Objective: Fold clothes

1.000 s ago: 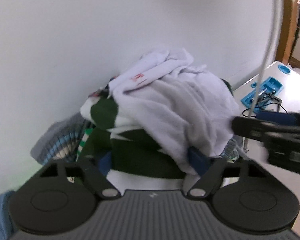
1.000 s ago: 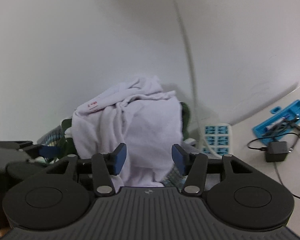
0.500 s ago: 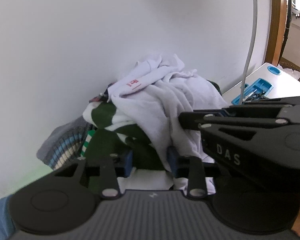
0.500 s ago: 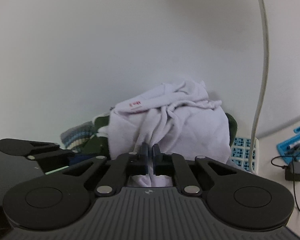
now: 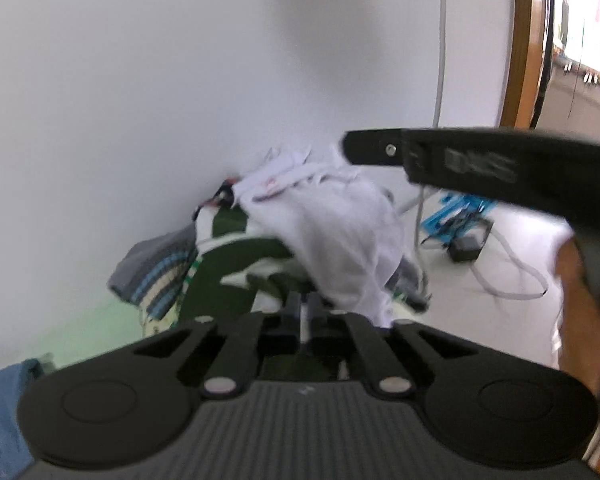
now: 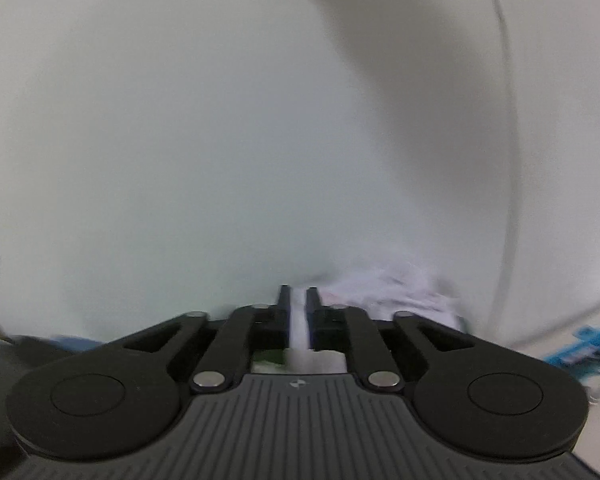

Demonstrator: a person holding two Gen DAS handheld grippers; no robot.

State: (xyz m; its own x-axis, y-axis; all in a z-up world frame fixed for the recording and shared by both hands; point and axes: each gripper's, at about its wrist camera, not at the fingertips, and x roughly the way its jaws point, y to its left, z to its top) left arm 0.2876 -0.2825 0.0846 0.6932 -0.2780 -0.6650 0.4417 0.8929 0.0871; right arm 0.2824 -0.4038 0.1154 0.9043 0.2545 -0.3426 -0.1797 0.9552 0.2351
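We are looking at a heap of clothes lying against the white wall [image 5: 180, 80], at the back of the surface [image 5: 512, 320]. On top of the heap, the white garment [image 5: 340, 232] is hanging crumpled over a green and white garment [image 5: 228, 276], and a grey striped piece [image 5: 156, 272] is sticking out at the left side. Nothing in the heap is looking folded.

The left gripper [image 5: 304, 308] is standing low in front of the heap with its jaws nearly closed. A thin pale strip is showing between them, so we are judging that they are pinching the lower hem of the white garment, but the blur is not letting us be sure. The right gripper [image 6: 298, 312] is pointing at the wall, and its jaws are clenched on a band of white cloth, most likely the same garment. In the left wrist view its black body is crossing high above the heap, with the person's hand [image 5: 580, 320] behind it.

In our judgement, we are separating one garment from the heap, in order to spread it flat for folding. The next move is calling for both grips to hold firm while the cloth is coming free of the green garment below, and for a clear part of the surface to lay it on. The cable [image 5: 512, 276] and the blue tray [image 5: 456, 216] at the right are lying close enough to catch a trailing sleeve.
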